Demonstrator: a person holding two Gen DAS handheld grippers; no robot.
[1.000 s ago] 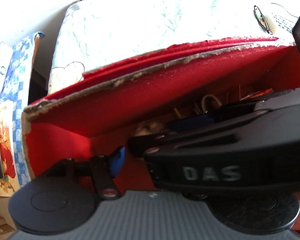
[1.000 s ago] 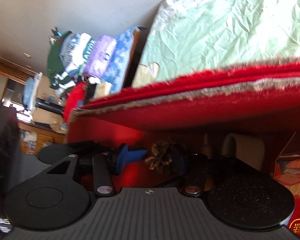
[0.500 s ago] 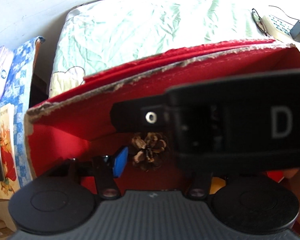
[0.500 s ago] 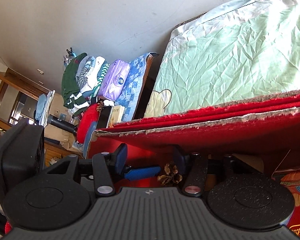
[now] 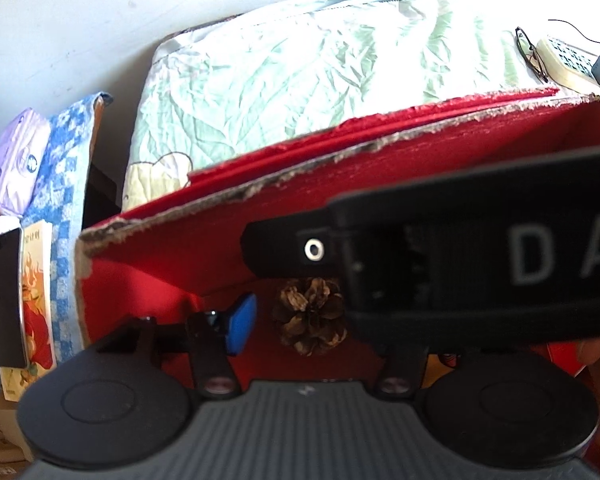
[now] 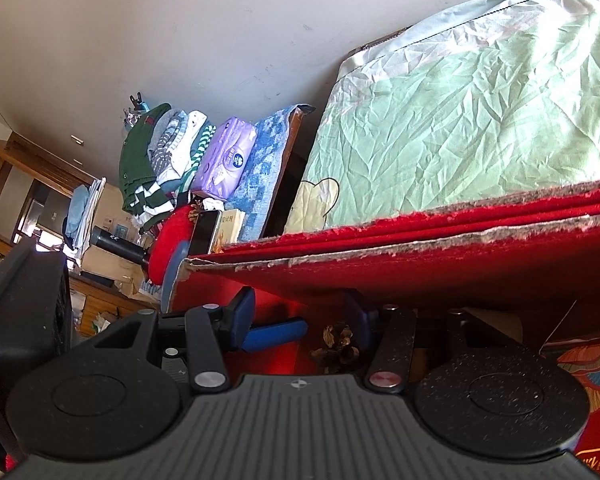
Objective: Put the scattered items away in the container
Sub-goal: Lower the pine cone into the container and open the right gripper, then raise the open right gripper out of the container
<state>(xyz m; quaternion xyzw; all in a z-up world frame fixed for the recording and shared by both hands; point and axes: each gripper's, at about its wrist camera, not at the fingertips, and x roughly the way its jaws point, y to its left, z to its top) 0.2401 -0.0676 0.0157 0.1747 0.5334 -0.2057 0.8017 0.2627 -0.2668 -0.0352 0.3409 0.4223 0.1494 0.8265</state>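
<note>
A brown pine cone (image 5: pixel 309 320) lies low inside the red box (image 5: pixel 260 192), against its red floor. My left gripper (image 5: pixel 312 322) points down into the box with its jaws opening. Its blue left pad (image 5: pixel 241 326) stands clear of the cone, and its right finger is hidden. The black body of my right gripper (image 5: pixel 460 264) crosses over that side. In the right wrist view the pine cone (image 6: pixel 336 348) sits by the right finger of my right gripper (image 6: pixel 300 316), apart from the left pad, so that gripper is open. The left gripper's blue finger (image 6: pixel 276 336) reaches in sideways.
The box (image 6: pixel 420 240) has a torn rim and holds a red printed packet (image 6: pixel 588 372) at the right. Behind it is a bed with a green sheet (image 5: pixel 300 80), with glasses (image 5: pixel 532 52) and a remote (image 5: pixel 568 60). A side table at the left bears tissues (image 6: pixel 224 164), a phone (image 6: pixel 206 232) and clothes (image 6: pixel 148 168).
In the left view the right gripper's body has risen off the bottom, uncovering the pine cone. The right view has tilted up, and the left gripper's blue finger now shows beside the cone.
</note>
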